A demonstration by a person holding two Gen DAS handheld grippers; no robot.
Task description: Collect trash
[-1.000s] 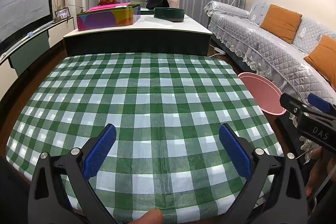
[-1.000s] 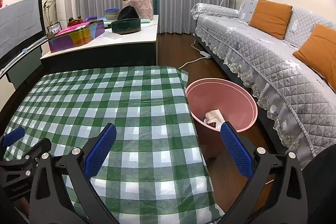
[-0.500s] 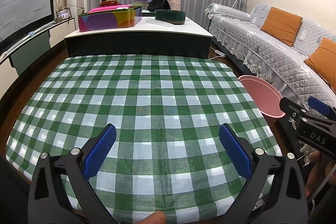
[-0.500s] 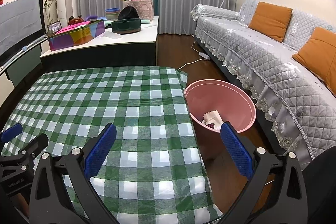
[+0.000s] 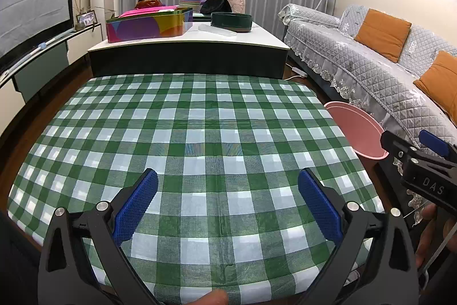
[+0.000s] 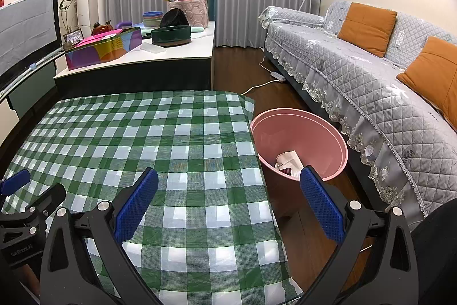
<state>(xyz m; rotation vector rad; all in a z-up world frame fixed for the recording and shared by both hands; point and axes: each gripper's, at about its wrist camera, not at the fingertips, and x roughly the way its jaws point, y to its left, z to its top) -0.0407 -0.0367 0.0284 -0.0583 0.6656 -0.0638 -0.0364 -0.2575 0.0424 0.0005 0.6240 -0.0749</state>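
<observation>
Both cams have risen slightly, otherwise little change. Left hand-held gripper (image 5: pixel 228 199) and right hand-held gripper (image 6: pixel 229 199) hover released, empty, over checked desk (image 5: pixel 200 133). Trash (image 6: pixel 288 162) lies in pink bin (image 6: pixel 337 139) beside desk w/ bottom partly hidden; sofa (image 6: pixel 371 82) beyond.

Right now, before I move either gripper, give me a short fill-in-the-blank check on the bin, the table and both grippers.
1. The pink bin stands on the floor between the checked table and the ____.
2. The crumpled trash lies ____ the pink bin.
3. The left gripper and the right gripper both have their jaws ____, holding nothing.
4. The cloth on the checked table is white and ____.

Missing words: sofa; inside; open; green
</observation>
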